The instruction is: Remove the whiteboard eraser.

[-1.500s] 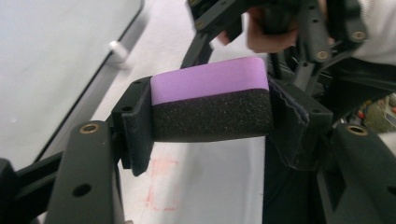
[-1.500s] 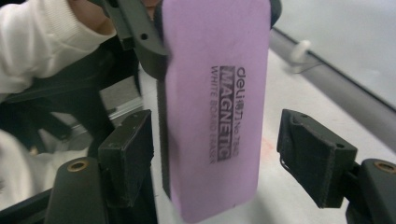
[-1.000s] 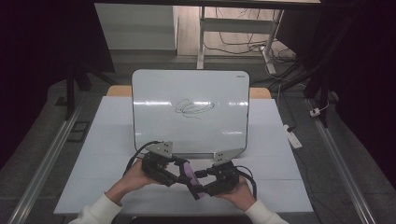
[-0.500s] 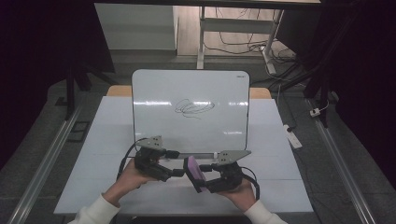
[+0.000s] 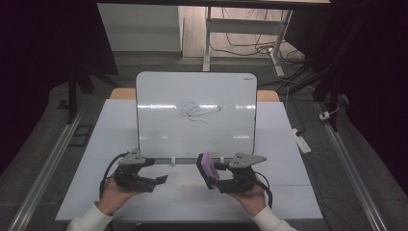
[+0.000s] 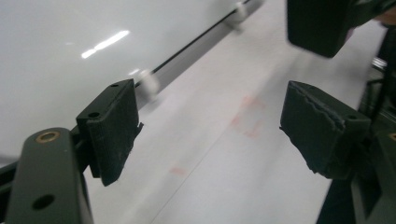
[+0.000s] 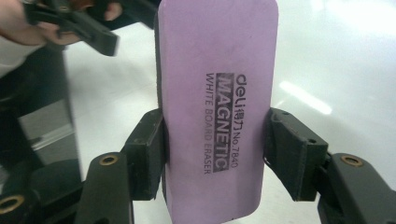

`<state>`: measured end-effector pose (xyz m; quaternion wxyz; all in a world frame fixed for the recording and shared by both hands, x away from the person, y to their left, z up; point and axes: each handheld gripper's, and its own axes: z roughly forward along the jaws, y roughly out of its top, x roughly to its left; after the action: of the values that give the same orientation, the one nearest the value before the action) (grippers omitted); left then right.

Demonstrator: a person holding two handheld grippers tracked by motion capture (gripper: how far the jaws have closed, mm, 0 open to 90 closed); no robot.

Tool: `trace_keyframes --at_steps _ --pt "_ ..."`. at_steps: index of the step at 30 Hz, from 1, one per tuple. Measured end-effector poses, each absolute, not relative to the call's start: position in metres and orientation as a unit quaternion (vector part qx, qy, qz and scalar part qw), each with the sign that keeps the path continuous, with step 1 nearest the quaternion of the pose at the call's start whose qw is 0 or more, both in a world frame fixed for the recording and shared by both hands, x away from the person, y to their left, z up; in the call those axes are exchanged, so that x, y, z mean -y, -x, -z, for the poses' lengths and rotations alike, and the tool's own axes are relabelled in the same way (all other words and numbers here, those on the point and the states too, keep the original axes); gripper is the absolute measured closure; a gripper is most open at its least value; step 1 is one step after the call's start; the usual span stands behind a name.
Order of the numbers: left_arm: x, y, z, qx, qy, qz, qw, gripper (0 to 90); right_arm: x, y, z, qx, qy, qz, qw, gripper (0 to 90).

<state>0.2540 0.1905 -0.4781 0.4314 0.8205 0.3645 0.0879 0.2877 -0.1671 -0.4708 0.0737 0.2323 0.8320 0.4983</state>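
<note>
Since the earlier high-view frames the left gripper (image 5: 161, 180) has let go of the purple eraser (image 5: 208, 169) and slid away toward lower left of the frame; its jaws have just been opening and now stand apart with nothing between them, as the left gripper view confirms by bare table (image 6: 224, 154) between the pads. The two grippers, earlier bunched together at bottom centre, are now well apart.

Eraser: a purple block printed "MAGNETIC WHITE BOARD ERASER" (image 7: 217, 107), clamped across its width by the right gripper (image 5: 214, 182), one pad pressing each long edge. In the high view it sits lower centre, standing up from the jaws, just in front of the whiteboard's bottom rail.

Whiteboard (image 5: 159, 120): propped upright at frame centre on the white table (image 5: 288, 192), with a black scribble (image 5: 199, 111) at its middle, above and slightly left of the eraser.

Step in hand, as I judge it: hand-over finished, the eraser now carried by the right gripper alone; wiping not yet begun, scribble intact.

Next move calls for: raising the eraser up the frame to the scribble, turning the wrist so the wiping face meets the board flat, then pressing lightly and sweeping across the marks. The board merely leans, so hard pressure may tip it; the free left gripper could steady its edge.
</note>
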Motion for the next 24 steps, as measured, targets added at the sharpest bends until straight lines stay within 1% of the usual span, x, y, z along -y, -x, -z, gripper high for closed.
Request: trace_keyframes --at_steps 9,13,17,24 --pt "-0.229 -0.233 0.503 -0.414 -0.807 -0.089 0.412 20.9 0.175 -0.290 0.470 -0.821 -0.258 -0.495 0.118 40.5" --pt "-0.243 -0.229 0.510 -0.438 -0.798 -0.089 0.404 20.7 0.179 -0.292 0.469 -0.814 -0.271 -0.497 0.135 40.5" --pt "-0.248 -0.231 0.512 -0.449 -0.792 -0.086 0.404 20.7 0.182 -0.293 0.469 -0.809 -0.280 -0.493 0.156 40.5" --pt "-0.245 -0.233 0.514 -0.447 -0.795 -0.085 0.401 20.5 0.186 -0.297 0.466 -0.798 -0.295 -0.491 0.185 40.5"
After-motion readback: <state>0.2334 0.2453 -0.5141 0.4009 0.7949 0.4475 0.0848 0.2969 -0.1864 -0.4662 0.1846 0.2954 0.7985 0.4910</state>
